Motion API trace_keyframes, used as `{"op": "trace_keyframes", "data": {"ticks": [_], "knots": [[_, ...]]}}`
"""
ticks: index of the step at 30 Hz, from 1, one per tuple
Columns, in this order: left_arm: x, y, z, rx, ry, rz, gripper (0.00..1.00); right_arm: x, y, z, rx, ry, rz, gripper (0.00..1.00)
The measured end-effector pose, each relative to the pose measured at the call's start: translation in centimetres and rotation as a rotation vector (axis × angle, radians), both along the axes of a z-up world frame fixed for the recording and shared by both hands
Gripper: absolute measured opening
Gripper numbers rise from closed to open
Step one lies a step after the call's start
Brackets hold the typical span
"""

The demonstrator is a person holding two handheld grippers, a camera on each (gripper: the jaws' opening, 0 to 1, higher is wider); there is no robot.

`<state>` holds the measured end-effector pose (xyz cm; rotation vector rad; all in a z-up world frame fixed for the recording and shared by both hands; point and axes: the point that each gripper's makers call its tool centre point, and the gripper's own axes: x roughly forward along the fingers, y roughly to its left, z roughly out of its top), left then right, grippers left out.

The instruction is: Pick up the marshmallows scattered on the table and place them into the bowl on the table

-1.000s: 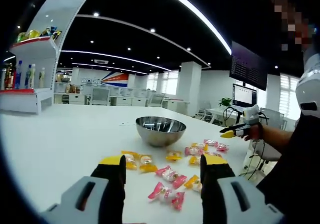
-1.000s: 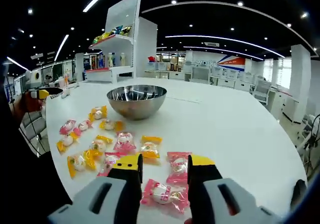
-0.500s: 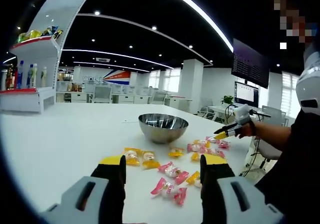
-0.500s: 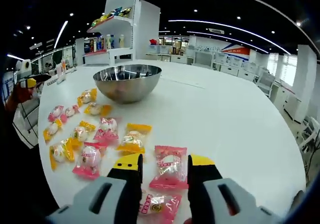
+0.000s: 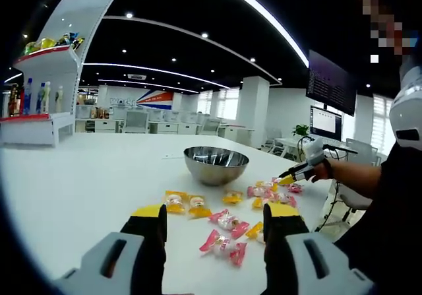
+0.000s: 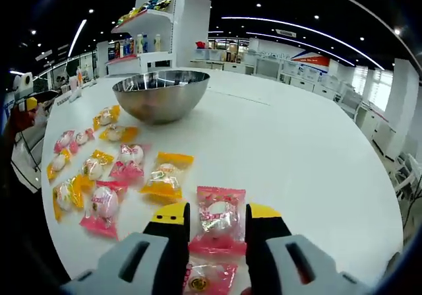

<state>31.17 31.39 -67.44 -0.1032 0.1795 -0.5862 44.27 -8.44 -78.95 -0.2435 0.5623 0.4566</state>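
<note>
Your right gripper [image 6: 213,217] is spread open around a pink marshmallow [image 6: 218,217] that lies flat on the table [image 6: 310,150], one jaw on either side and not yet closed on it. Another pink one [image 6: 202,276] sits at 6 o'clock, low between the jaws. The bowl [image 6: 160,95] stands at 11 o'clock, with the other wrapped sweets scattered between 9 and 11. I cannot tell whether anything is in the bowl. Your left gripper [image 5: 214,212] hangs open above the table, holding nothing; a pink marshmallow [image 5: 224,247] lies between its jaws, and the bowl [image 5: 215,164] is at 12 o'clock. Judging by the spread, nearly all the picking is left.
</note>
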Motion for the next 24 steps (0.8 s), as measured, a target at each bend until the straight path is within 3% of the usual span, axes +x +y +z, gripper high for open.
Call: {"op": "trace_keyframes", "data": {"ticks": [10,24], "knots": [[-0.23,0.45,0.29,-0.018,-0.006,0.016,0.59,0.12,-0.1,-0.77,-0.003,0.004,-0.017,0.28],[-0.35,0.47,0.1,-0.022,0.005,0.014,0.58,0.12,-0.5,-0.5,-0.017,-0.022,-0.033,0.22]]}}
